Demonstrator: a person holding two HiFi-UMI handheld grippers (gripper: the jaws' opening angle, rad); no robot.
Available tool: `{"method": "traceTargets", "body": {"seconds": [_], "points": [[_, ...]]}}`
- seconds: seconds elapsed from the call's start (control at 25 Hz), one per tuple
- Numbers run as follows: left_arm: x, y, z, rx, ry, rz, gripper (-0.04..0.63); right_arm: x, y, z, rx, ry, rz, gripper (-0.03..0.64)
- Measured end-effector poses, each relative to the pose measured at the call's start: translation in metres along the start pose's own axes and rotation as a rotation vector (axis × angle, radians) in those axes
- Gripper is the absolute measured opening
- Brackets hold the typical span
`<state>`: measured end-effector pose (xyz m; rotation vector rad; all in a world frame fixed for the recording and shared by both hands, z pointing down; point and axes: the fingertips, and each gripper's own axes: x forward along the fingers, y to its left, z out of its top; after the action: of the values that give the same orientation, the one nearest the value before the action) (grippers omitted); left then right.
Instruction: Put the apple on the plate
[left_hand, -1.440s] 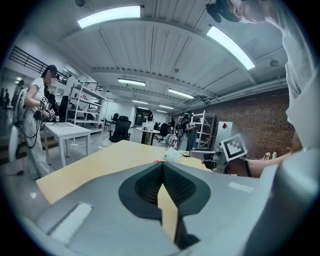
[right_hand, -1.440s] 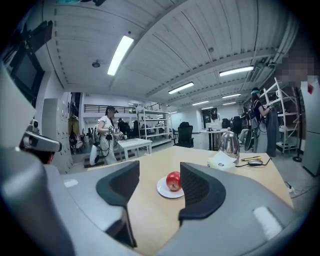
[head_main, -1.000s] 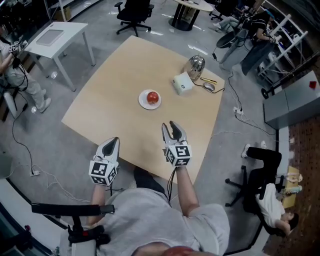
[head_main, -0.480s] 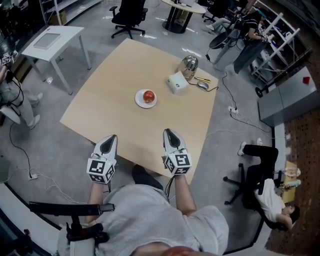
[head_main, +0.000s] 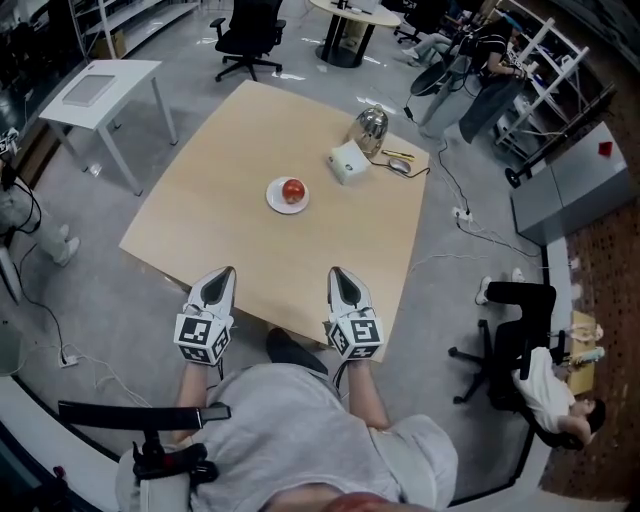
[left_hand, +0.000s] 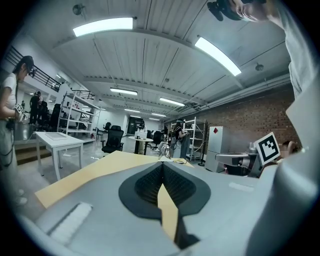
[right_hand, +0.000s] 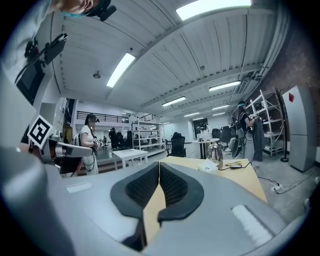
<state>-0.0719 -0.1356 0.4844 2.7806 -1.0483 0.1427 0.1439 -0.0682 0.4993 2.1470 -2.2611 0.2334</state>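
A red apple (head_main: 293, 190) rests on a small white plate (head_main: 274, 200) near the middle of the tan table (head_main: 220, 170). Both grippers hang over the table's near edge, well short of the plate. My left gripper (head_main: 221, 273) is shut, its dark pads (left_hand: 150, 182) meeting with nothing between them. My right gripper (head_main: 339, 272) is shut too; its jaws have just been closing on nothing. In the right gripper view its pads (right_hand: 172, 186) touch at the tip. Neither gripper view shows the apple.
A metal kettle (head_main: 371, 125), a white box (head_main: 346, 162) and a mouse (head_main: 400, 166) with its cable sit at the table's far right corner. A white side table (head_main: 100, 85) stands to the left, and office chairs (head_main: 245, 30) stand beyond. A person stands far left.
Both grippers have drawn back from the plate toward the table's near edge, the right one further. The right jaws went from open to shut. The apple stayed on the plate.
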Motion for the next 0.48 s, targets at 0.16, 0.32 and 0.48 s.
{"method": "traceTargets", "body": {"seconds": [0.16,0.32,0.48], "points": [[0.0003,-0.0005,0.0007,0.004,-0.002,-0.002,0.02,-0.0056,0.0018,-0.002,-0.009,0.004,-0.005,0.007],[0.0006,0.0006,0.0009,0.01,-0.003,-0.003,0.02,-0.0074,0.0045,-0.0049,-0.007,0.005,0.0,0.006],[0.0008,0.0005,0.0009,0.014,-0.004,-0.005,0.02,-0.0064,0.0078,-0.0037,-0.022,0.005,0.006,0.006]]}}
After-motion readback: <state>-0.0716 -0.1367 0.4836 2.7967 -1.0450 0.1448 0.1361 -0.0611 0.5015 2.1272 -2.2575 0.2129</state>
